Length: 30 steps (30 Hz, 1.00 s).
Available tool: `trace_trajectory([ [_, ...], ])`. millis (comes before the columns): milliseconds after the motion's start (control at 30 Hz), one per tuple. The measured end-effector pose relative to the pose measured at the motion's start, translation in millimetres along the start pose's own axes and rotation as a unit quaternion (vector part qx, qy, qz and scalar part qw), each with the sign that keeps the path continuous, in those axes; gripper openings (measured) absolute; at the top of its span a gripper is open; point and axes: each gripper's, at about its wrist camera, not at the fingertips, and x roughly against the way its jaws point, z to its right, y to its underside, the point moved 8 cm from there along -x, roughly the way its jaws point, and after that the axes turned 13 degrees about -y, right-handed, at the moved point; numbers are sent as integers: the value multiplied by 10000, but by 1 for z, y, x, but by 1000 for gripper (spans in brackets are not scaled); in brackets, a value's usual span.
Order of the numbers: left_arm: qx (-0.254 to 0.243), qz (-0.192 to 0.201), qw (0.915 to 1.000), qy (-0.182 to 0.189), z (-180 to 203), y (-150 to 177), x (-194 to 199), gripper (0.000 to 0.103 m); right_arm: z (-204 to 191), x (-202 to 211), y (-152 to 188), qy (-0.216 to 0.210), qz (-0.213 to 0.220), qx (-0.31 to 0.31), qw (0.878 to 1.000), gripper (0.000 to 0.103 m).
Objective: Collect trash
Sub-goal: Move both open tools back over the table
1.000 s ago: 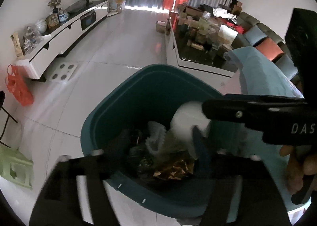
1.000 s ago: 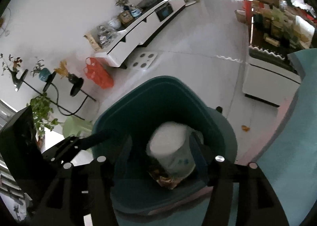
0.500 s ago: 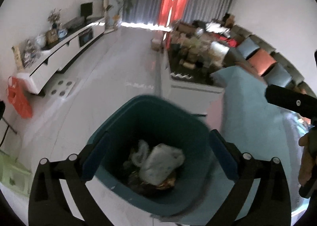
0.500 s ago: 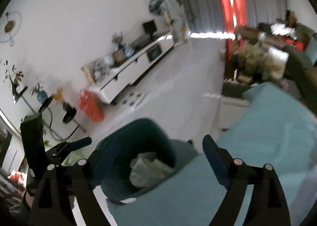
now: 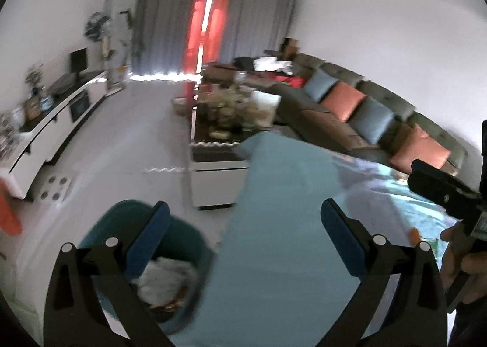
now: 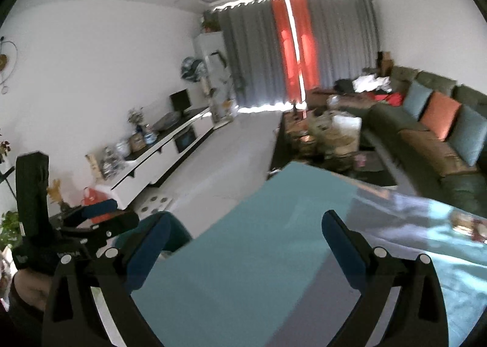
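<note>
Table edge: the teal table [image 5: 274, 240] ends just beside our bin [image 5: 121, 219].
Trash: white wad [image 5: 164, 277] lies inside the bin.
Left tool [image 5: 243, 243]: we hold it released, empty.
Right tool [image 6: 243, 243]: released over the table's left edge.

Grey curtains [image 6: 258, 55] with a red gap at the far window, sofa [image 5: 359, 116] with orange and blue cushions [image 5: 344, 100], cluttered coffee table [image 5: 231, 122].

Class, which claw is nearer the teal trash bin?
Left. The left claw hangs just above the teal trash bin's right rim; the right claw sits further right, over the blue tabletop.
</note>
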Motion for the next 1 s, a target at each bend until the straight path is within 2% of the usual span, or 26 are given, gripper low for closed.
trace_trajectory([
  [167,-396,70,9980,494,69,0,14,98,29,52,16,512,241,-65,9984,96],
  [300,-636,72,9951,749,115,8,23,98,50,85,29,908,376,-158,9950,96],
  [633,-1245,-65,9843,1253,214,53,27,98,96,152,72,1755,602,-552,9811,96],
  [833,-1590,-361,9753,1493,263,77,1,98,131,181,115,2180,436,-954,9703,96],
  [1000,-1781,-499,9688,1648,300,89,-15,98,156,181,142,2252,248,-1297,9653,93],
])
